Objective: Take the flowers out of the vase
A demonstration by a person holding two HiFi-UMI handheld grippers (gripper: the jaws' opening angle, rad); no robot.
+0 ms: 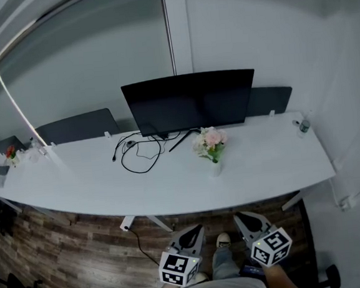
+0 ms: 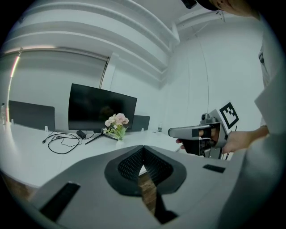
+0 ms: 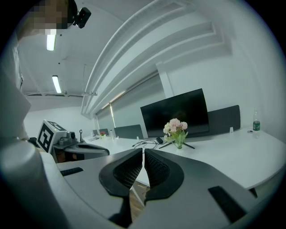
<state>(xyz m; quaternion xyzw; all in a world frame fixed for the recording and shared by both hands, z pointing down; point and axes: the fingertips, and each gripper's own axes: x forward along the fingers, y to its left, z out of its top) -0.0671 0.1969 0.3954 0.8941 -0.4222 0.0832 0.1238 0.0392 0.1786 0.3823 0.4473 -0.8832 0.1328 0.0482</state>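
Note:
A bunch of pink and white flowers (image 1: 210, 141) stands in a small white vase (image 1: 214, 167) on the long white desk (image 1: 269, 164), just in front of the monitor. Both grippers are held low over the floor, short of the desk's near edge. My left gripper (image 1: 192, 229) is shut and empty, and so is my right gripper (image 1: 240, 218). In the left gripper view the flowers (image 2: 116, 123) are far ahead, beyond the left gripper (image 2: 143, 151), with the right gripper (image 2: 196, 133) alongside. The right gripper view shows the flowers (image 3: 175, 129) beyond the right gripper (image 3: 143, 154).
A black monitor (image 1: 189, 102) stands behind the vase, with a looped black cable (image 1: 140, 155) to its left. A bottle (image 1: 303, 125) sits at the desk's right end. Small items and red flowers (image 1: 10, 152) lie at the far left. Wood floor (image 1: 83, 255) runs below.

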